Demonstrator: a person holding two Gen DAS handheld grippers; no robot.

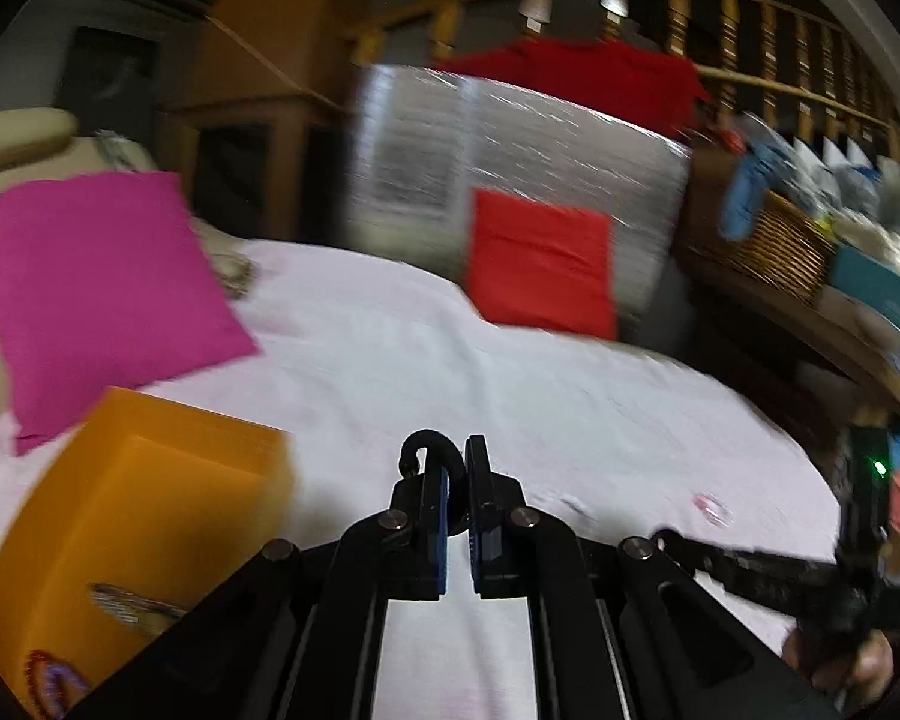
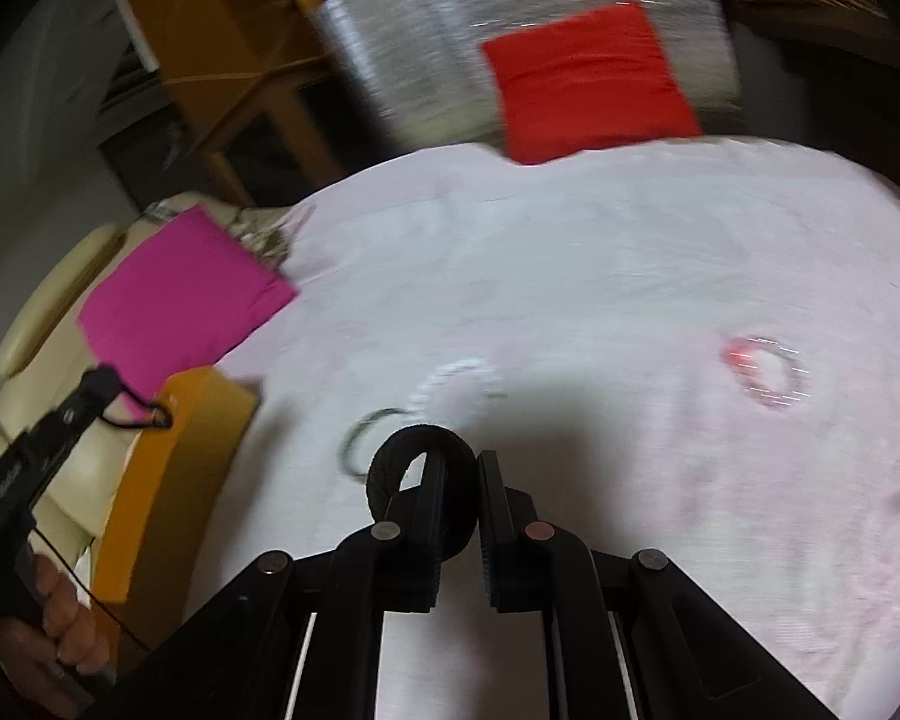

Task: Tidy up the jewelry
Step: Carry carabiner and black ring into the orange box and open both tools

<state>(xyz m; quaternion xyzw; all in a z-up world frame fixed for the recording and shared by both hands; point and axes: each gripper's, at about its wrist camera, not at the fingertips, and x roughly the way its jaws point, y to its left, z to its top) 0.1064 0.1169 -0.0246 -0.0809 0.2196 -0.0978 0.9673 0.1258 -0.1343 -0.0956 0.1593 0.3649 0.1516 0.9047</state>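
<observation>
Pale pink tablecloth spread beneath and ahead of both pairs of fingers, filling most of each view. Silver foil-wrapped block far ahead of the left fingers, beyond the cloth's far edge, with a red cushion leaning against its front; same red cushion ahead and slightly right of the right fingers. Magenta cushion well ahead and left of the left fingers, lying on the cloth's left edge. Orange box just left of the left fingers, open at the top, with a beaded piece lying low inside it, blurred; from the right wrist the same orange box well to the left of the right fingers.

Left gripper clamped on a black cord bracelet, whose loop curls up and to the left above the fingertips. Right gripper closed on a black bangle, a thick dark ring pinched between the fingers and standing out left of them.

On the cloth just ahead and left of the right fingers, a white beaded bracelet and beside it a thin dark bangle, too smeared to tell whether touching. Ahead and well right of the right fingers, a red-and-clear bracelet, lying flat, motion-blurred.
</observation>
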